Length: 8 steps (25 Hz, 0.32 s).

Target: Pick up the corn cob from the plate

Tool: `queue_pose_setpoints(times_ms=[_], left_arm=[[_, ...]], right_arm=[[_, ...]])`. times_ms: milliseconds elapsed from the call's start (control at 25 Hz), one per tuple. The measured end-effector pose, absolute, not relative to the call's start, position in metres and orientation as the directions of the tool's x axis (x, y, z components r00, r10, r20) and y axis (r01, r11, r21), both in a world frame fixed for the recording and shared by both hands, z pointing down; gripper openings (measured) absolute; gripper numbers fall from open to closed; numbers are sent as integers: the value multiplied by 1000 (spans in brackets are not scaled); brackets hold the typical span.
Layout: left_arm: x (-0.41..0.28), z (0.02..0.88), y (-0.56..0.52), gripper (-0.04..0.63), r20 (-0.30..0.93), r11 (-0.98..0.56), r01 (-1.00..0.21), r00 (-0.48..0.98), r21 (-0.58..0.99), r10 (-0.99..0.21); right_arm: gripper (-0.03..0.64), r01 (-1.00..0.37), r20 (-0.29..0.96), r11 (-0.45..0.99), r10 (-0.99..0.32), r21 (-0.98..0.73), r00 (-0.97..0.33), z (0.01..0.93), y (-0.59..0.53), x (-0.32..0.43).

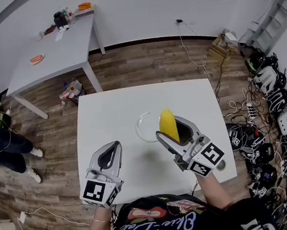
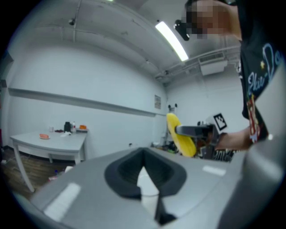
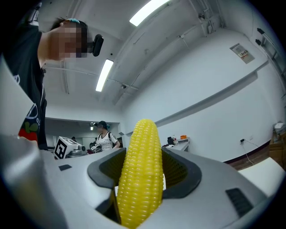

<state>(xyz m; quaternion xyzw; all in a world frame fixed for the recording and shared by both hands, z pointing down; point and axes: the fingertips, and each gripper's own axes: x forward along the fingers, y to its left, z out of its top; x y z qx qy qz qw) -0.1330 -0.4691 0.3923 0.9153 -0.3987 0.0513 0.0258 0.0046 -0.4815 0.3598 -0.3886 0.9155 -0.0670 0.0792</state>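
Right tool [image 1: 169, 127] pinches the corn cob [image 1: 166, 119] above the plate [image 1: 139, 130]; left tool [image 1: 112, 148] hangs pressed together, empty, over the desk [image 1: 107, 113].

White table [image 1: 107, 116] mid-room on wood-plank floor [image 1: 148, 65]. Beyond it, to the left: long grey table [image 1: 59, 49] bearing an orange dish [image 1: 37, 59], with dark clutter [image 1: 61, 18] at its far end. Along the right wall, a row of headsets [image 1: 279, 104] beside tangled cables [image 1: 235, 109]. At the left edge, a person's legs [image 1: 5, 148].

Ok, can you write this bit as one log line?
right tool: shut on corn | corn: upright, over plate | left tool: shut, empty
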Motion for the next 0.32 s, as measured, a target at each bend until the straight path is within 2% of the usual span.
queue_pose_setpoints(times_ms=[320], left_arm=[[-137,395,-467,-14,118,-680,-734,675,-1,-728]], right_arm=[[250,-694,-100,706,-707,-140,-700,350,-477,-4]])
